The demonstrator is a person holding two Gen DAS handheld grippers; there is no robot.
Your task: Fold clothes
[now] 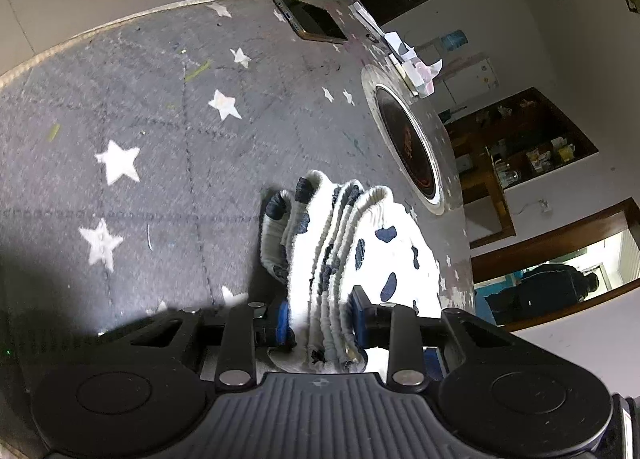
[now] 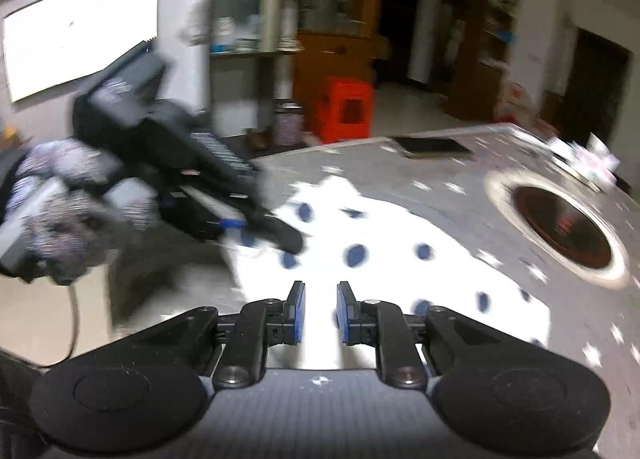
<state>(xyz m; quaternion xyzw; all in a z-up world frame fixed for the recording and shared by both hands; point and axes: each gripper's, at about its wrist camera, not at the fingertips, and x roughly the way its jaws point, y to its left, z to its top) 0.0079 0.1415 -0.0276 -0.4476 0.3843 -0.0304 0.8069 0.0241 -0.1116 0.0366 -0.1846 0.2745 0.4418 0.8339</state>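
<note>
Right, left gripper (image 1: pixel 320 319) has its fingers clamped on the bunched ribbed edge of the spotted garment (image 1: pixel 360 251), which fans out toward 12 o'clock over the star-print bench (image 1: pixel 140 107). Keep that pinch firm and lift evenly. Right gripper (image 2: pixel 320 313): fingers slightly apart, nothing between them; garment lies flat just past the tips, 12 o'clock. Close lower on the hem.

Left wrist view sharp, strong fisheye bending the table (image 1: pixel 160 107) edge; the white spotted garment (image 1: pixel 360 251) is blown out and a dark shadow covers the lower left corner. Right wrist view heavily motion-blurred, only the right gripper (image 2: pixel 320 313) crisp. Overexposed bright panel (image 2: pixel 80 31) upper left, background room dim.
</note>
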